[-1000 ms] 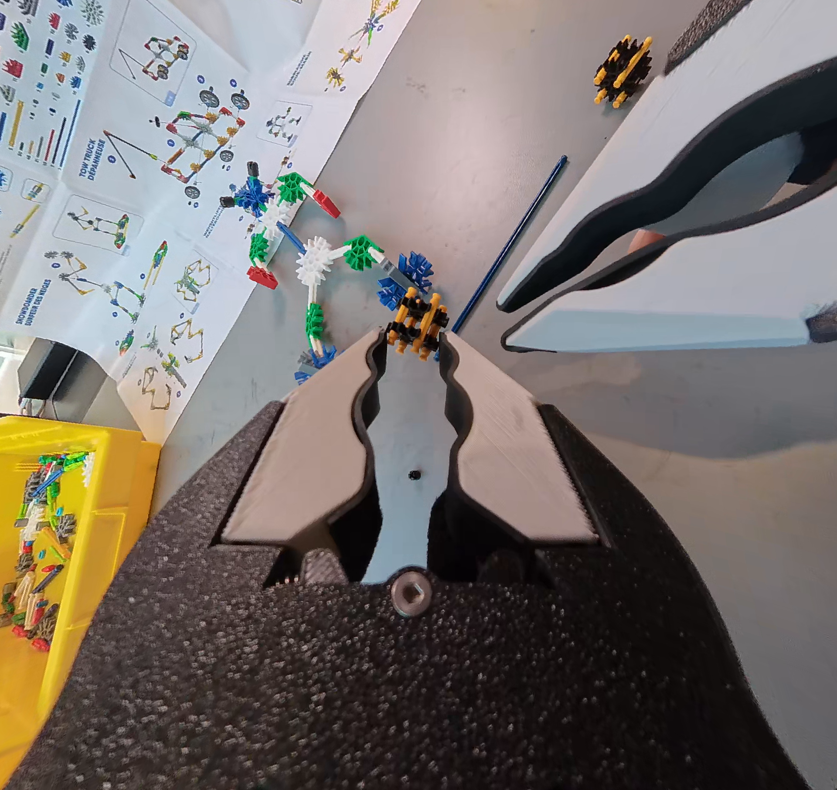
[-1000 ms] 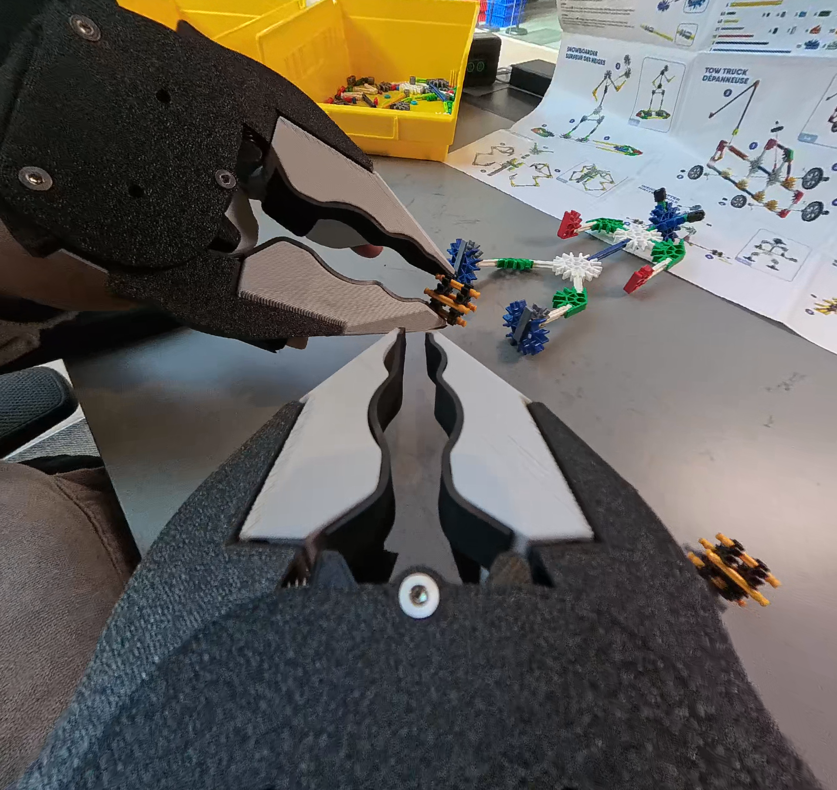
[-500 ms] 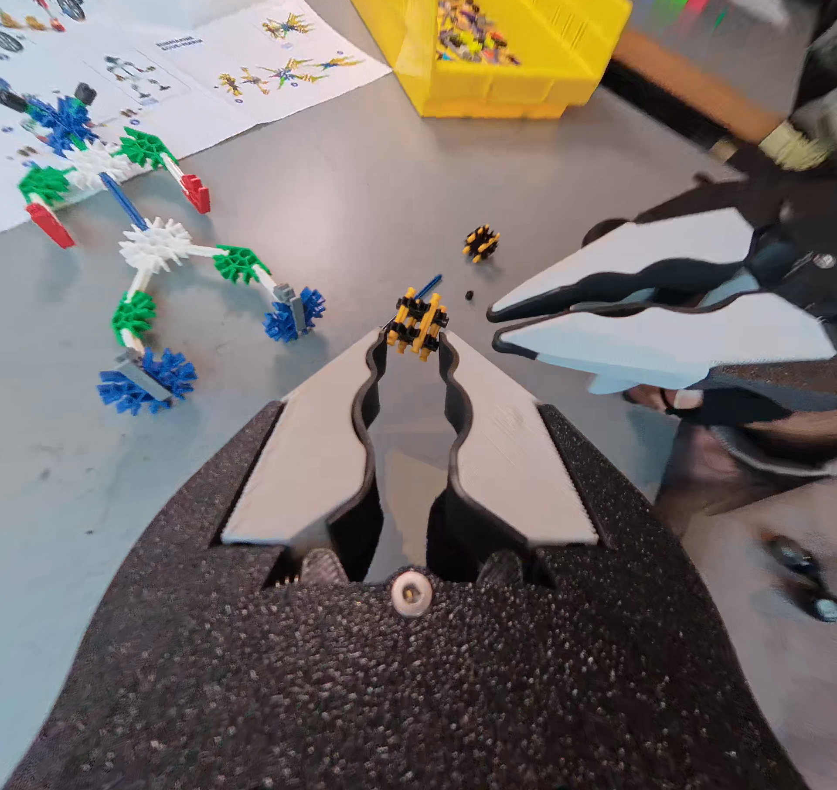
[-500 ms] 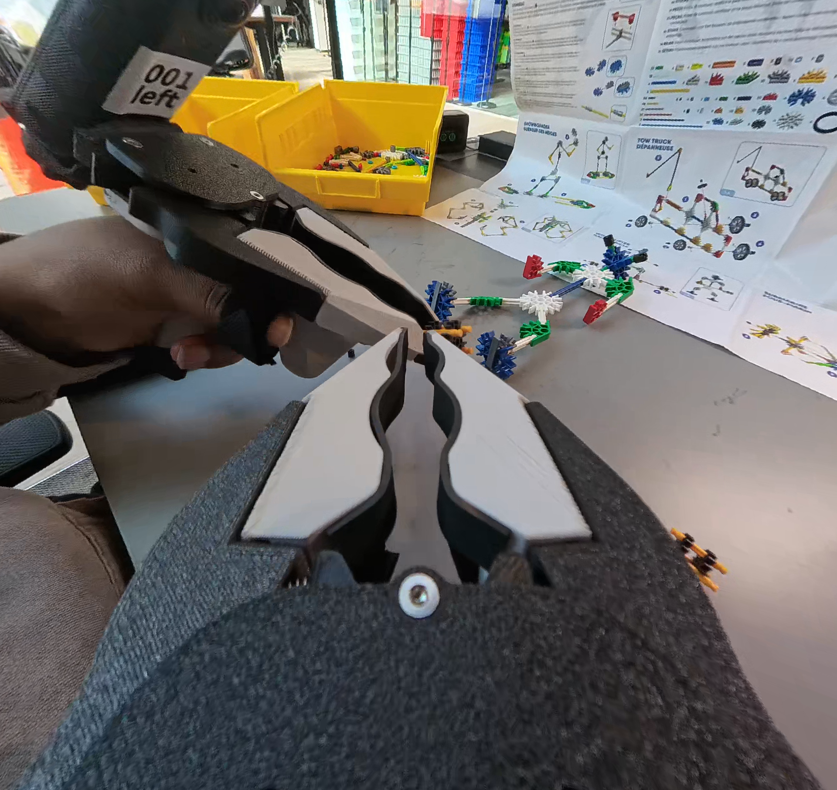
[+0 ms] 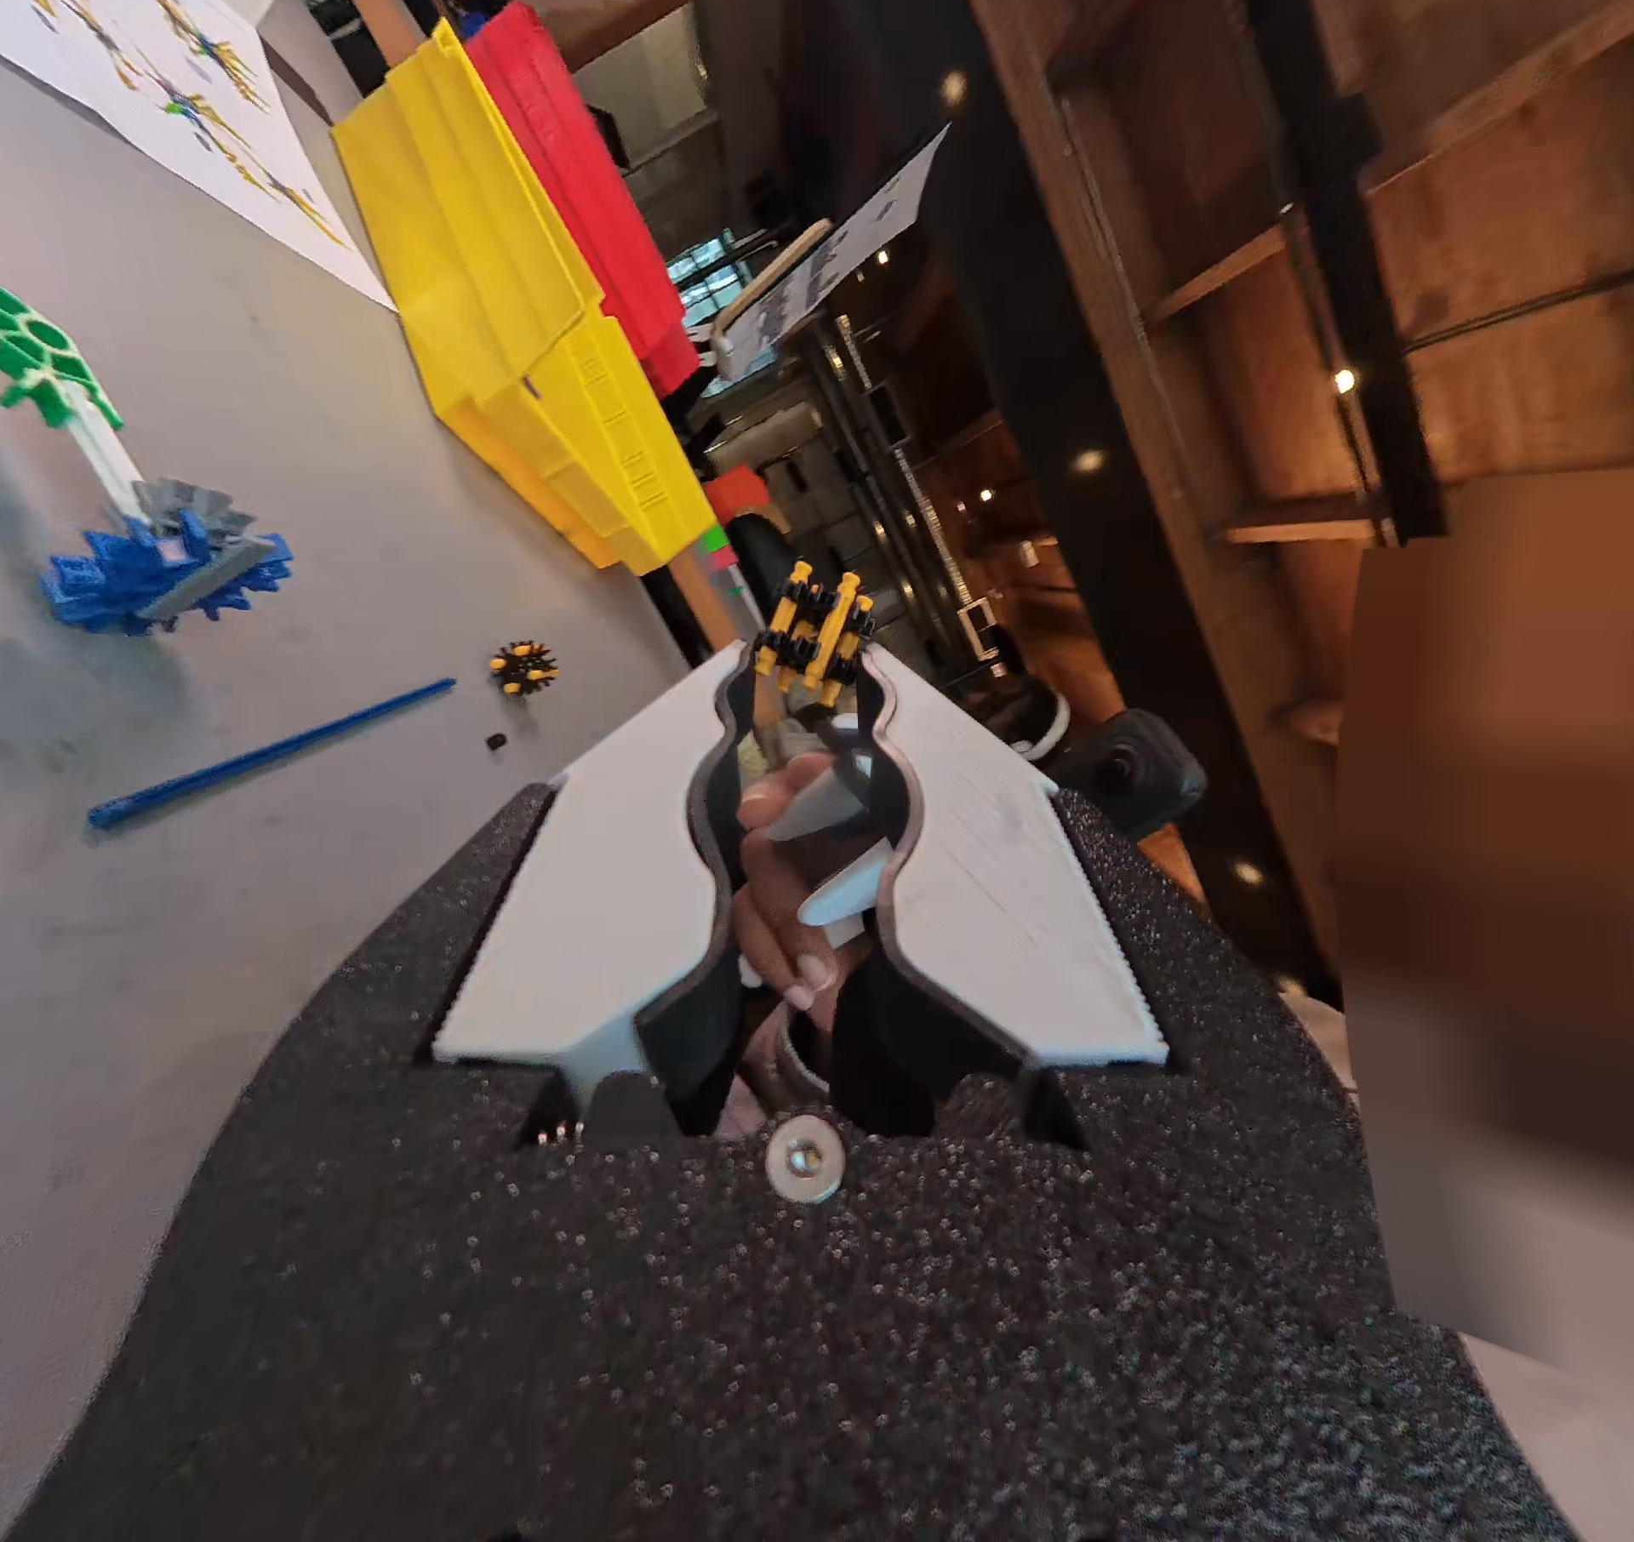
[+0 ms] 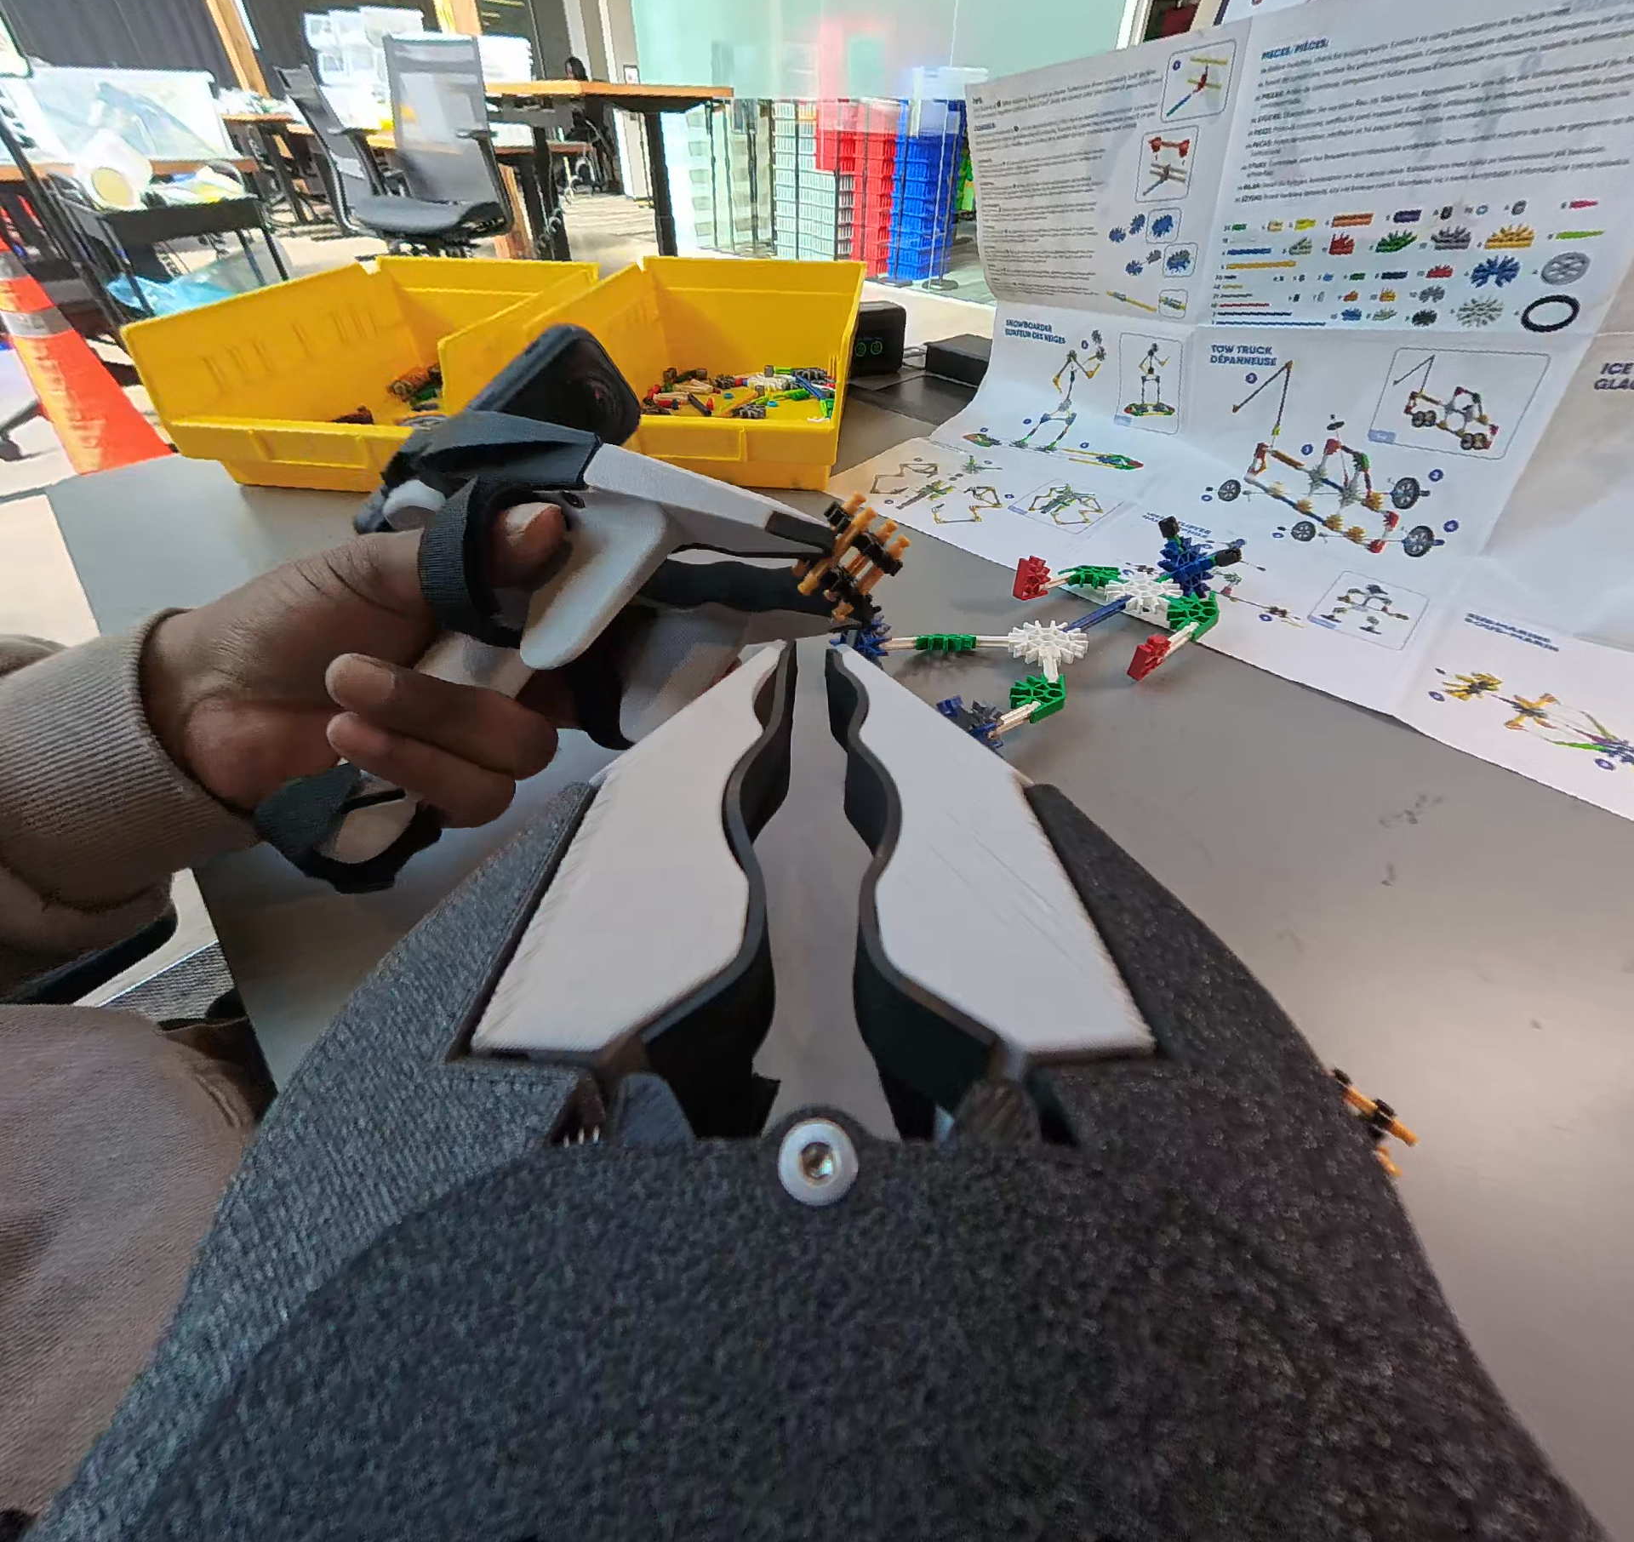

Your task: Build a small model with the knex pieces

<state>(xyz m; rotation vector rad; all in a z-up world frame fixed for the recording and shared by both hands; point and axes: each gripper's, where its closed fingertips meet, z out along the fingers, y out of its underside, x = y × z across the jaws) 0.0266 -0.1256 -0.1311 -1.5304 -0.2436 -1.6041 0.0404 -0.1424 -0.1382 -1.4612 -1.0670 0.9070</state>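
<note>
My left gripper [image 5: 809, 660] is shut on a small yellow-and-black spoked wheel piece [image 5: 813, 635] and holds it in the air above the grey table [image 5: 292, 439]. In the right wrist view this gripper [image 6: 840, 571] and the piece [image 6: 853, 558] hang just above and left of my right gripper's tips. My right gripper [image 6: 809, 655] is shut and empty. A second yellow-and-black piece [image 5: 523, 667] lies on the table beside a blue rod [image 5: 265, 752]; it also shows in the right wrist view [image 6: 1375, 1119]. A colourful rod-and-connector model [image 6: 1105, 615] lies beyond the tips.
Two yellow bins [image 6: 734, 439] with loose parts stand at the back, with a red bin [image 5: 584, 191] behind them. A large instruction sheet [image 6: 1326, 403] lies and leans at the right. A tiny black bit [image 5: 495, 741] lies near the rod. A hand [image 6: 354, 686] grips the left gripper. My left and right fingertips are right by each other.
My left gripper has lifted the wheel piece off the table and swung round toward my right gripper. The right gripper has tilted up a little and stays shut.
</note>
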